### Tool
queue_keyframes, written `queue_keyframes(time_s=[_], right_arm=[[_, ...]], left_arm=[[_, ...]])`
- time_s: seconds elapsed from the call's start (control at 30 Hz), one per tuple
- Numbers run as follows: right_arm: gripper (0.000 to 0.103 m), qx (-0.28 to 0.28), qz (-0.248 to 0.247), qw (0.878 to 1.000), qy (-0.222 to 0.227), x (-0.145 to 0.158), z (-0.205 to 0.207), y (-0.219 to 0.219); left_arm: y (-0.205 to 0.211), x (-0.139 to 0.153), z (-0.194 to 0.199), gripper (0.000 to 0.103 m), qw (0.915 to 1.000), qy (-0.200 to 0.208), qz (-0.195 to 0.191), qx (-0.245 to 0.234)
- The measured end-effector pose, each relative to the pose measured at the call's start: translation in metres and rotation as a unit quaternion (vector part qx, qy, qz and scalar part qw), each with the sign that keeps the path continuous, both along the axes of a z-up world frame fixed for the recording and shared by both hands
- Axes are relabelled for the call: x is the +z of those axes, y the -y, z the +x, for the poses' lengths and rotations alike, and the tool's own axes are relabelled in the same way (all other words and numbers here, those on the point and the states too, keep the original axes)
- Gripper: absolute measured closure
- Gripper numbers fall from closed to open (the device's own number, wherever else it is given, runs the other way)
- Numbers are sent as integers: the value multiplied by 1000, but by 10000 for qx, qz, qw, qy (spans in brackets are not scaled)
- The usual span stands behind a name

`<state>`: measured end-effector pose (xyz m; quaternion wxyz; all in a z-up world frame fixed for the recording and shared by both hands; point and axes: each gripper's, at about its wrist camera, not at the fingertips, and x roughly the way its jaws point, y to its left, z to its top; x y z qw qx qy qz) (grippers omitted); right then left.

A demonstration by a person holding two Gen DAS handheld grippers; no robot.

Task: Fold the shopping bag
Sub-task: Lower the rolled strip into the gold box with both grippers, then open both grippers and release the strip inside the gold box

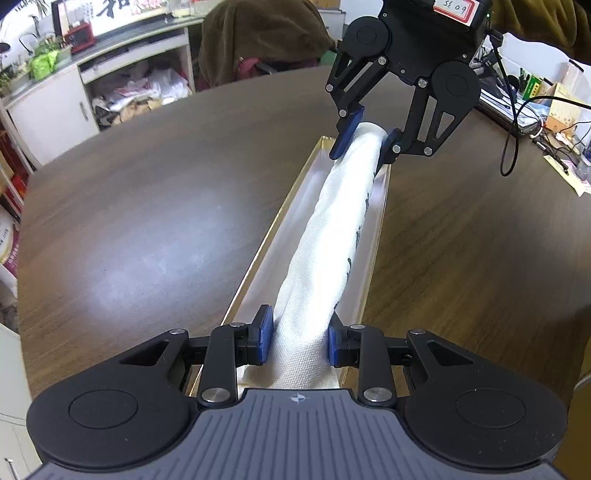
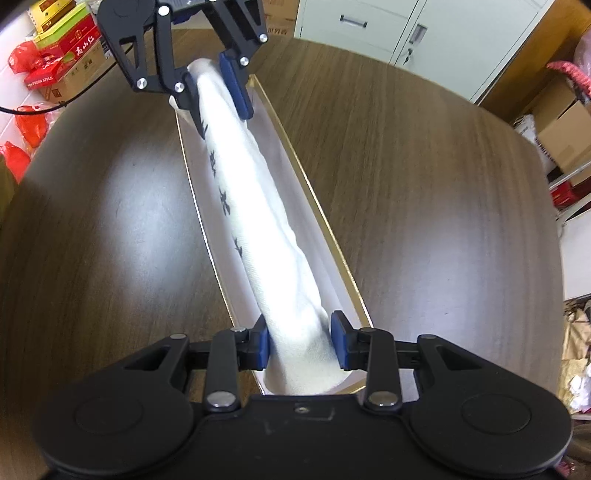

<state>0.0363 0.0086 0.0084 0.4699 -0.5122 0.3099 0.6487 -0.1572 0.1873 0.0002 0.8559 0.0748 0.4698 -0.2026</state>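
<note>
White woven fabric, the shopping bag, is rolled into a long tube with dark printed marks running along one side, and it stretches lengthwise over a long narrow box that has a pale lining and a thin gold rim. That box lies on a dark wood-grain worktop with a rounded edge. Each end of the roll is clamped: the left hand-held gripper has its blue pads pressed against both sides of the near end in the left wrist view, and the right hand-held gripper squeezes the opposite end the same way, the cloth bulging slightly past its pads. In each view the other tool shows at the far end of the box, its black linkages angled downward and its blue pads closed on the bag. The roll seems to sit just above or along the box's interior; whether it touches the lining cannot be told. Beyond the worktop, the left wrist view shows white shelving stuffed with bags and a brown cloth draped over a chair, while the right wrist view shows red packages, cardboard boxes and pale cabinets.
</note>
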Motion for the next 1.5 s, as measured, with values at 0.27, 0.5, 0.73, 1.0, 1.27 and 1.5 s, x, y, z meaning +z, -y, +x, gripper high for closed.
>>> queue_keyframes(time_s=[0.27,0.5,0.73,1.0,1.27,1.5], right_arm=[[72,-96,-322,9991,-264,-11,6,-8],[71,-43,-601,9974,-387,-23,1,-11],[69,-19,-755,9955,-578,-29,8,-21],[66,-1,-786,9943,-723,-28,22,-15],[66,-44,-752,9935,-853,-23,27,-16],[64,-70,-661,9937,-899,-22,25,-9]], left_arm=[[-5,-8,2,73,9992,-261,-220,-202],[-4,-13,10,73,9978,-481,-256,-372],[0,-18,4,71,9959,-685,-308,-496],[0,-20,16,67,9951,-738,-351,-563],[-8,-21,33,66,9948,-739,-351,-613],[-11,-19,39,65,9949,-710,-352,-619]])
